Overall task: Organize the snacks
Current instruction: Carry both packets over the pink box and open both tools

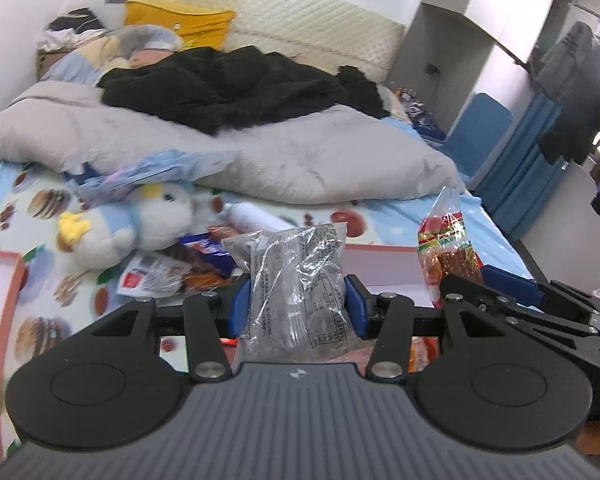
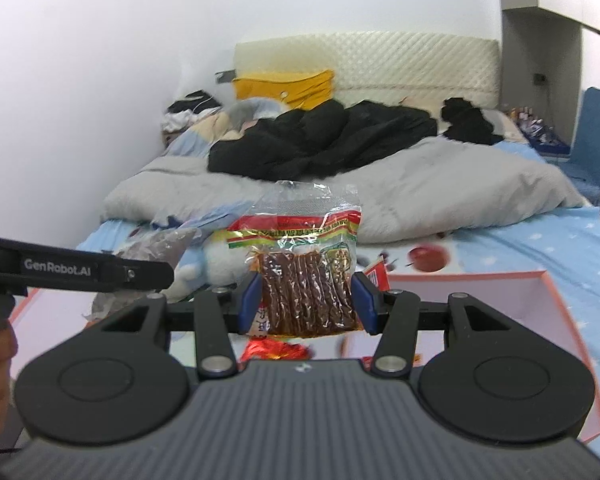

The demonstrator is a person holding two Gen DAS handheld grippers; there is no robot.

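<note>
**Clear plastic packets lifted in both grippers above the bed**

Clear plastic wraps both snacks in hand. The left gripper [image 1: 298, 300] has its jaws partly closed on a grey packet [image 1: 296, 280] printed with black text, the blue pads [image 1: 244, 304] pressing its two sides so that it stands upright between them. The right gripper [image 2: 308, 302] holds, in the same half-closed way, a packet of brown sticks [image 2: 304, 268] with a red, yellow and green band across its top. Each packet is pinched at mid-height, probably so that the limp film hangs straight and does not fold over the pads.

Both packets are in the air, above a pink-edged box [image 2: 540, 304] that lies open on the bed [image 2: 560, 248]; the box looks like the place where snacks are gathered, and red wrappers [image 2: 276, 350] already show below the right gripper. A second pink-edged tray [image 1: 4, 280], perhaps the lid, lies at the far left.

Count: two grippers, two held packets, two pink-edged trays. At least two more packets [image 1: 168, 272] lie loose on the sheet beside one plush penguin [image 1: 140, 228] and one white bottle [image 1: 256, 220]. Behind them are one grey duvet [image 1: 300, 164] and a heap of black clothing [image 1: 236, 84].
</note>
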